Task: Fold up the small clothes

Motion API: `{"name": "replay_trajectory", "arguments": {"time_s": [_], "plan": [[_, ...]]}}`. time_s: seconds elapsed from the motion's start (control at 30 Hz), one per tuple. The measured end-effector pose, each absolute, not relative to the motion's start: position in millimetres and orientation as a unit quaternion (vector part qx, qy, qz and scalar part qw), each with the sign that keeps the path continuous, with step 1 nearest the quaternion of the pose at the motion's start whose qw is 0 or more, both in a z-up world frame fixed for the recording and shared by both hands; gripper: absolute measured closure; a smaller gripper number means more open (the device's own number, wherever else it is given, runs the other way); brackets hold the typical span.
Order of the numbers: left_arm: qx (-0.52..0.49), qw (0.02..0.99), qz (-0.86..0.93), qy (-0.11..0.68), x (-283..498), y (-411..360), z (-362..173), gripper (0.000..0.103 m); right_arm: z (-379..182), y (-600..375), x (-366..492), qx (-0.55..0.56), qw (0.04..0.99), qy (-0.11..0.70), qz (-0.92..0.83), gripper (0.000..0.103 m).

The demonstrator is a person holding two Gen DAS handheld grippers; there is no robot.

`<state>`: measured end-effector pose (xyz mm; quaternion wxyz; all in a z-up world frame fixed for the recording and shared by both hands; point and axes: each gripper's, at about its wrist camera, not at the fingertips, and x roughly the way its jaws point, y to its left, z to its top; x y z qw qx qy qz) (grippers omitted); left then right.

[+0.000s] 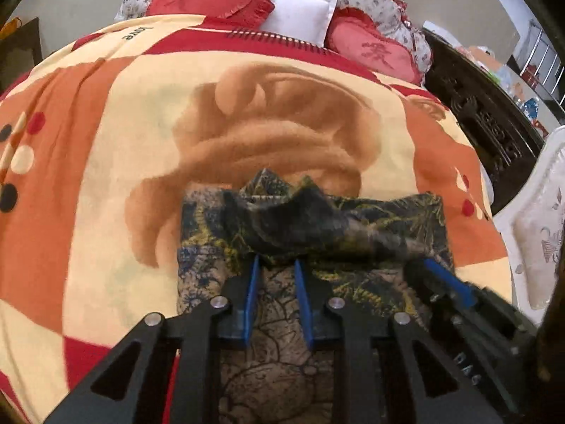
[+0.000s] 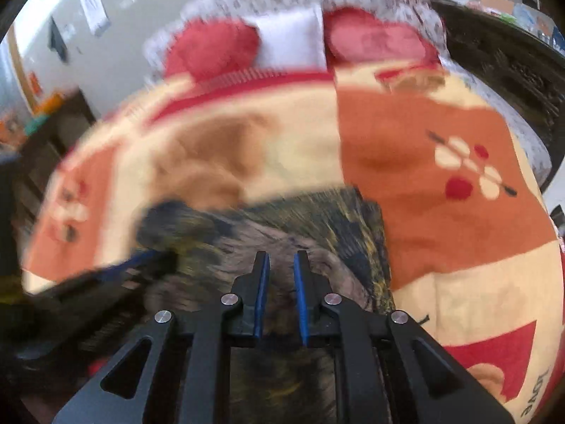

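A patterned garment [image 1: 317, 226] is seen partly folded on the blanket [image 1: 106, 148]. Left gripper [image 1: 279, 265] and right gripper [image 2: 281, 258]: fingers slightly parted, nothing visibly pinched. Folding is unfinished.

I see the garment [image 1: 317, 226] lying on the blanket [image 1: 106, 176], the pillows [image 1: 300, 14] well behind it.

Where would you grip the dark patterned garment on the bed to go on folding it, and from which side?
Grip the dark patterned garment along its raised, rumpled fold, coming down from above on the near side. That ridge stands up off the bedspread, so the narrow pads of a hand-held gripper could likely pinch it; the flat parts offer no free edge.
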<state>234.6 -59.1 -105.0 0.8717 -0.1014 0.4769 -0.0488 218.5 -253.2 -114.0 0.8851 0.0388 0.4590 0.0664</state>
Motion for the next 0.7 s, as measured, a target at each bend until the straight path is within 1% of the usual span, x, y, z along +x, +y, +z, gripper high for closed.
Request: {"name": "replay_trajectory", "arguments": {"time_s": [0.07,0.23,0.33,0.4,0.43,0.47,0.5,0.53,0.57,0.6,0.67,0.7], "plan": [[-0.098,0.874,-0.049,0.474,234.8,-60.3,-107.5,0.081,-118.4,-256.0,210.1,0.042,0.897,0.433,0.075,0.087],[-0.087,0.875,-0.049,0.473,232.8,-62.0,-108.6,0.081,-122.3,-261.2,206.3,0.054,0.9,0.424,0.085,0.087],[-0.102,0.868,-0.072,0.48,227.4,-52.3,-94.2,0.08,-118.4,-265.6,205.2,0.075,0.893,0.43,0.107,0.083],[-0.119,0.87,-0.087,0.471,216.2,-36.2,-80.0,0.065,-106.9,-279.8,208.6,0.091,0.879,0.449,0.132,0.083],[-0.123,0.875,-0.093,0.458,205.1,-23.9,-72.1,0.045,-100.8,-286.4,204.1,0.1,0.879,0.447,0.133,0.083],[-0.123,0.88,-0.094,0.449,197.2,-16.6,-67.8,0.029,-90.7,-298.7,194.5,0.114,0.883,0.435,0.136,0.082],[-0.12,0.886,-0.089,0.438,184.9,-5.5,-64.9,0.028,-82.9,-309.3,186.2,0.123,0.887,0.422,0.142,0.081],[-0.118,0.887,-0.089,0.437,177.5,0.6,-66.0,0.028,-75.4,-320.6,177.3,0.135,0.89,0.409,0.148,0.076],[-0.117,0.883,-0.093,0.445,170.7,5.0,-70.2,0.028,-70.1,-334.7,168.8,0.155,0.891,0.398,0.156,0.07],[-0.123,0.873,-0.105,0.46,163.0,7.0,-79.1,0.028,-68.4,-346.0,163.2,0.175,0.888,0.392,0.166,0.066],[-0.14,0.857,-0.132,0.478,155.6,3.9,-91.6,0.028,-74.4,-370.6,154.9,0.234,0.87,0.39,0.19,0.055],[-0.149,0.847,-0.151,0.487,151.4,-1.8,-99.7,0.028,-81.3,-380.7,153.5,0.267,0.857,0.393,0.198,0.053]]}}
